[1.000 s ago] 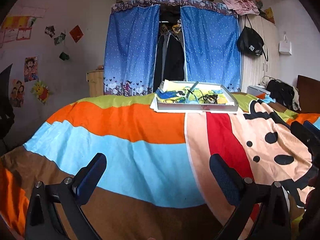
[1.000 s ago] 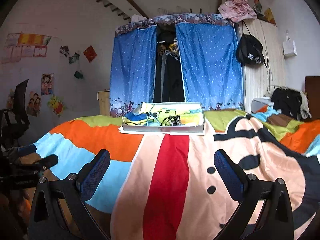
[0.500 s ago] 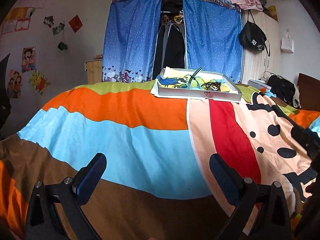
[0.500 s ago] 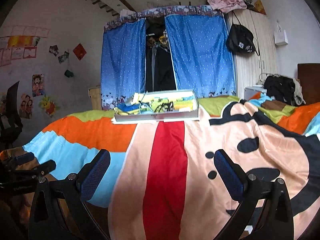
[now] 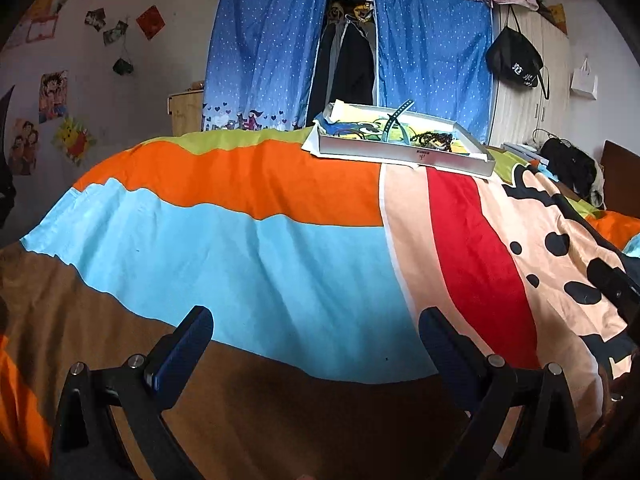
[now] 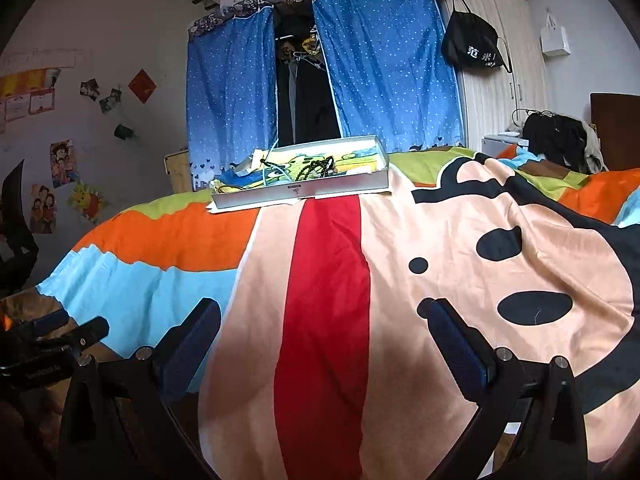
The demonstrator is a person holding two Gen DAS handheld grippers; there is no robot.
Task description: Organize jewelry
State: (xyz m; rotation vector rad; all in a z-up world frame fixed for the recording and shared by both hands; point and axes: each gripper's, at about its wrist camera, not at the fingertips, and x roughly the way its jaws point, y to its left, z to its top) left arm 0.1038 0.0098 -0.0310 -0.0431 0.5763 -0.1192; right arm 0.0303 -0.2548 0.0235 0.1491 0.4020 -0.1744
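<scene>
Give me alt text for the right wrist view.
The open, empty right gripper hovers over a colourful cartoon bedspread; at the bed's far side sits a shallow grey tray holding dark beads. Blue curtains hang behind it.

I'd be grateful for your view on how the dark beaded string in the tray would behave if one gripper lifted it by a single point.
The beaded string lies in a loose heap in the tray, so it probably hangs limp rather than keeping its shape. Its round beads may slip between flat pads. It sits among other cords, so it could snag and drag them along. Both grippers, left and right, are open and well short of it.
</scene>
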